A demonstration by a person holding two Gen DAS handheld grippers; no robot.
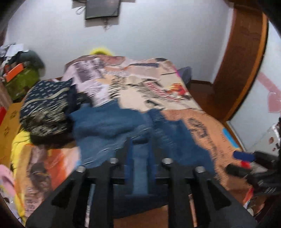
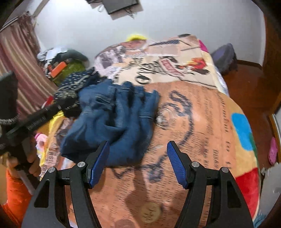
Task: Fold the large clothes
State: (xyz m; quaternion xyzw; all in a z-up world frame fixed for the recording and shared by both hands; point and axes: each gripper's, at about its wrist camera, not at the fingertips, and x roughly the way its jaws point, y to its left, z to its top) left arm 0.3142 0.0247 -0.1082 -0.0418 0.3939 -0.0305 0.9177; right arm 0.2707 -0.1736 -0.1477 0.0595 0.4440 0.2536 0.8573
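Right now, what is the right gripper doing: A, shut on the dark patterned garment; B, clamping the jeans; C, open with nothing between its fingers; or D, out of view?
C: the right gripper is spread wide, only the bedspread showing between its blue pads, beside the jeans.

- Ahead of me, a plain white wall (image 1: 158, 35) carries a dark framed panel (image 1: 102, 8) with loose cables hanging below it.
- A bed fills the room's middle, covered by a printed orange-and-cream blanket (image 2: 202, 112).
- A striped reddish curtain (image 2: 19, 52) hangs on my left.
- Brown wooden floor (image 2: 245, 84) lies on the right, beside a wooden door frame (image 1: 242, 57).
- Light is even and diffuse.
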